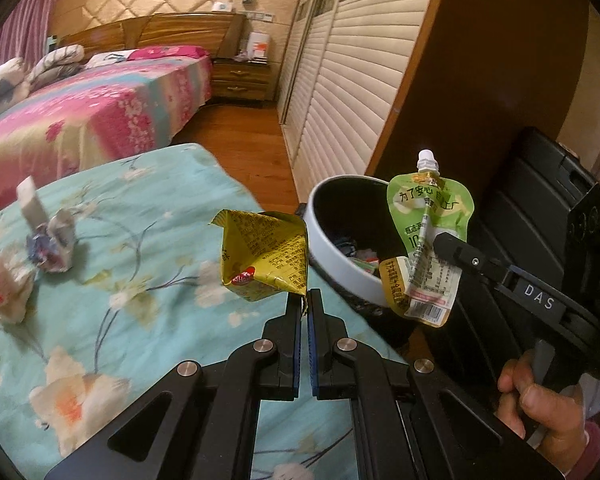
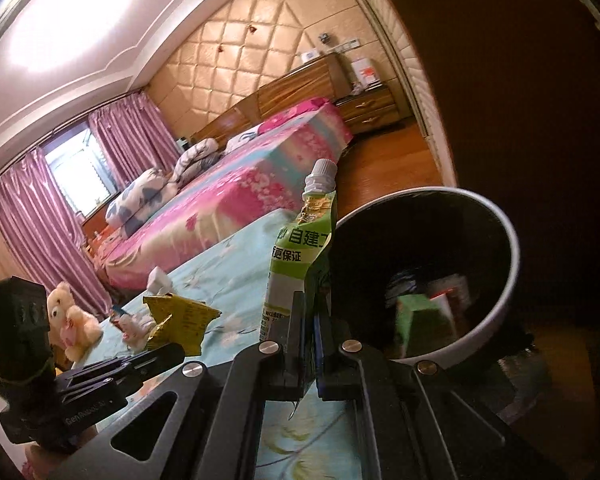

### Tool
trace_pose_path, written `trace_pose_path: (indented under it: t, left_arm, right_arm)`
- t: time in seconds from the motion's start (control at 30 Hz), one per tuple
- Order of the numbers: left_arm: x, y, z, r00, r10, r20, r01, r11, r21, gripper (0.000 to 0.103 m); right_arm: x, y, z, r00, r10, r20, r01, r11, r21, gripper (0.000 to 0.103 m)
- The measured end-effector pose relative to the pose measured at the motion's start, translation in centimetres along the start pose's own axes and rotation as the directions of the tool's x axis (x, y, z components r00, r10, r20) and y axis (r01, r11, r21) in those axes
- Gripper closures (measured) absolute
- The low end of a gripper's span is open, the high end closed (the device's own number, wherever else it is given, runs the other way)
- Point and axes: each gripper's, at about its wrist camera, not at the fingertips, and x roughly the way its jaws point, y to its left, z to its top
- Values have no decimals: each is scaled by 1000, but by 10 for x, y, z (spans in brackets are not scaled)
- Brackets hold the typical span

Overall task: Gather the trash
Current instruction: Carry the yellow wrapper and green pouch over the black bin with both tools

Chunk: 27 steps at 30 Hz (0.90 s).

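So both hands are loaded right now: the left tool (image 1: 307, 300) is clamped on the bottom corner of a crumpled yellow wrapper (image 1: 264, 254), and the right tool (image 2: 309, 316) is squeezed tight on the lower part of a green drink pouch (image 2: 300, 256) with a white screw cap on top. Both pieces are hanging in the air right next to the white trash bin (image 1: 332, 268), which sits just off the edge of the bed with the teal flowered sheet (image 1: 140, 260) and already has some junk inside. The pouch looks closer to the rim than the wrapper does. Handling-wise this stuff is about as easy as it gets, I'd guess: light, floppy, nothing breakable. The wrapper is thin foil-ish film, so pinching a folded corner like this should hold fine, though it could slide out if the grip is shallow. The pouch looks empty and flattened; the flat body is the place to grab, since the cap end is hard and round. There's more crumpled paper (image 1: 52, 248) left on the sheet, so I'd say it's mid-job.
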Motion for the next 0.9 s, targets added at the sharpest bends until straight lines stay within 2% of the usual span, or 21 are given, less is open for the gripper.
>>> trace_pose_path:
  t: [0.47, 0.9]
  left_arm:
    - [38, -24, 24, 999, -37, -12, 37, 998, 52, 102]
    - [65, -35, 39, 998, -52, -44, 55, 996, 67, 102]
  right_arm:
    - [-2, -33, 18, 998, -47, 29, 46, 998, 43, 100]
    - [13, -57, 25, 997, -80, -7, 80, 995, 57, 100]
